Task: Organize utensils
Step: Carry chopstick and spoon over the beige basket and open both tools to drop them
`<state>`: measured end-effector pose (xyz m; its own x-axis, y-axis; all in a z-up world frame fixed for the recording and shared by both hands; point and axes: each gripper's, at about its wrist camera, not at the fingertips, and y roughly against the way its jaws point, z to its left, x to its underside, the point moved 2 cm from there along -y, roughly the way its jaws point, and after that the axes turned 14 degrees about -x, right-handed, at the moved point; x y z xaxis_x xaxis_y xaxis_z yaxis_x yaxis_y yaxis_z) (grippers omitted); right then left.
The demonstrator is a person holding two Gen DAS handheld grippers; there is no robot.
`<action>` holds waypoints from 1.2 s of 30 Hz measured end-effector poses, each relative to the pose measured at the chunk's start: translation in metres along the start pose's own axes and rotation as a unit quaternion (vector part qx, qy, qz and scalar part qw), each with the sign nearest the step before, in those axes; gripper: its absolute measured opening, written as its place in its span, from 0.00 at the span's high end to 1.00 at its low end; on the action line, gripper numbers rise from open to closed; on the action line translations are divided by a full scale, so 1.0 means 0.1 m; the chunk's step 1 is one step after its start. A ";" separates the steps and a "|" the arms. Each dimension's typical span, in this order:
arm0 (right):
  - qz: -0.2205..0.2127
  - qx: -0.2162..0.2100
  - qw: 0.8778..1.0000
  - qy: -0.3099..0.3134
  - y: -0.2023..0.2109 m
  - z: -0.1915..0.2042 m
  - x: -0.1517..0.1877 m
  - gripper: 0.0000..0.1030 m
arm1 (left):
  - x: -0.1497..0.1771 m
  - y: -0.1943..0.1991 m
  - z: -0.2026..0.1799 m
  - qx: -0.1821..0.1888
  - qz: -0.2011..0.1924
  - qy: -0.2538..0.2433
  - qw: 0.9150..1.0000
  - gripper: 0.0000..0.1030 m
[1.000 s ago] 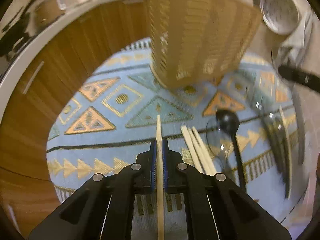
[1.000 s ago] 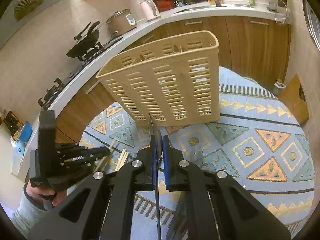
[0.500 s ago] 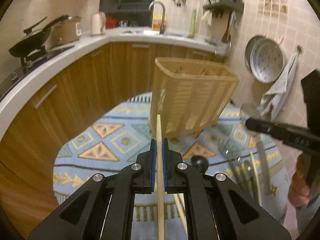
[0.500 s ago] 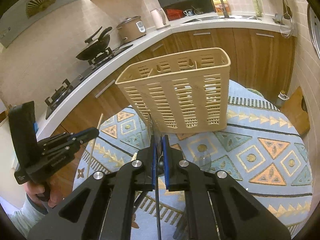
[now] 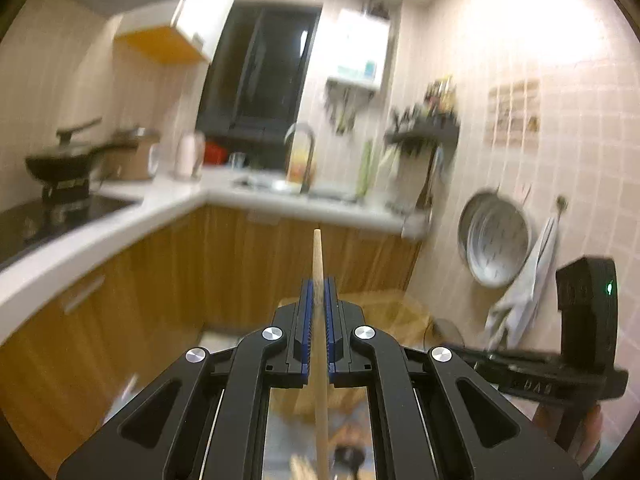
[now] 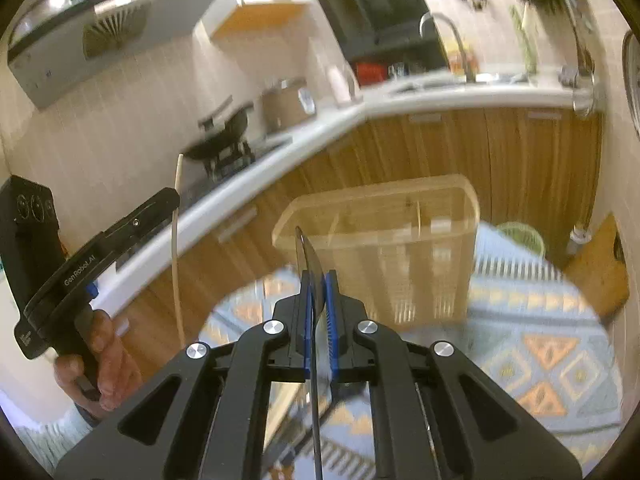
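Lighting, as I see it: warm indoor light; glare blows out the wall (image 5: pixel 532 28) above the hanging pan (image 5: pixel 498 240). Motion blur throughout; basket (image 6: pixel 384 240) smeared. Fisheye bending, dark corners.

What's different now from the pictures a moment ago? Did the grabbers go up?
Yes. Both went up and tipped toward level: the left gripper now faces the kitchen counter instead of the rug, and the right gripper sees the basket lower down. Nothing was grabbed or dropped. The left still pinches its wooden chopstick, the right its thin dark utensil.
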<state>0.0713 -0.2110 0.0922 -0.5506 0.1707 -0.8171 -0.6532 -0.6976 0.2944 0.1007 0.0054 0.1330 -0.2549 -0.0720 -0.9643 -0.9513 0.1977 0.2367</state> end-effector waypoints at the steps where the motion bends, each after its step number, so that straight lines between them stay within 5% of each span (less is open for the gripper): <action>1: -0.017 0.002 1.000 0.004 0.03 0.00 -0.11 0.95 | -0.06 -0.01 -0.03 0.003 -0.012 0.004 1.000 0.97; 5: -0.083 0.025 0.996 0.016 0.11 -0.08 -0.56 0.95 | -0.34 -0.25 -0.16 0.016 -0.049 0.025 0.998 0.97; 13: -0.159 0.131 0.978 0.036 -0.16 -0.51 -1.10 0.95 | -0.54 -0.82 -0.42 -0.026 -0.105 0.024 0.994 0.97; 21: -0.161 0.190 0.966 0.062 -0.57 -0.85 -0.93 0.95 | -0.25 -1.26 -0.32 -0.067 -0.091 0.042 0.993 0.97; 30: -0.162 0.186 0.967 0.070 -0.52 -0.87 -0.70 0.94 | 0.03 -1.22 -0.27 -0.084 -0.089 0.031 0.992 0.96; 36: -0.157 0.176 0.970 0.066 -0.34 -0.74 -0.57 0.86 | 0.04 -1.00 -0.22 -0.076 -0.078 0.025 0.994 0.76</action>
<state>0.1634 -0.2482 0.0927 -0.2394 0.2296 -0.9434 -0.9274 -0.3417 0.1522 0.1914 -0.0358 0.1081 -0.1072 -0.1401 -0.9843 -0.9941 0.0297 0.1041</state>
